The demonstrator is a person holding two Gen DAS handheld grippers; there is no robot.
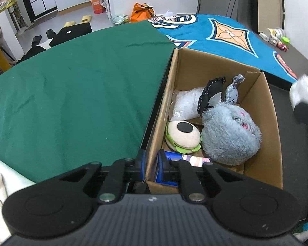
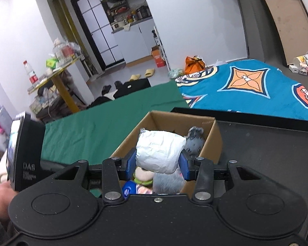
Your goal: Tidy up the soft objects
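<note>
A white crinkled bundle (image 2: pixel 159 151) sits clamped between the blue fingers (image 2: pixel 183 167) of the right tool (image 2: pixel 158 167), held above the open cardboard box (image 2: pixel 212 141). Inside the box lie a fluffy grey plush (image 1: pixel 230 133) with a black-and-white ear, a burger-shaped plush (image 1: pixel 182 137) just beside it on its left, a clear plastic bag (image 1: pixel 184 104) behind them toward the far wall, and a blue printed packet (image 1: pixel 193 160) at the near end.

The left tool (image 1: pixel 152 167) grips the box's near left wall (image 1: pixel 164 110), one blue finger (image 1: pixel 141 164) outside it and the other inside, closed onto the cardboard.

The box stands on a black tray (image 2: pixel 267 143). To its left spreads a green cloth (image 1: pixel 71 86); beyond lies a blue patterned blanket (image 1: pixel 225 32).
</note>
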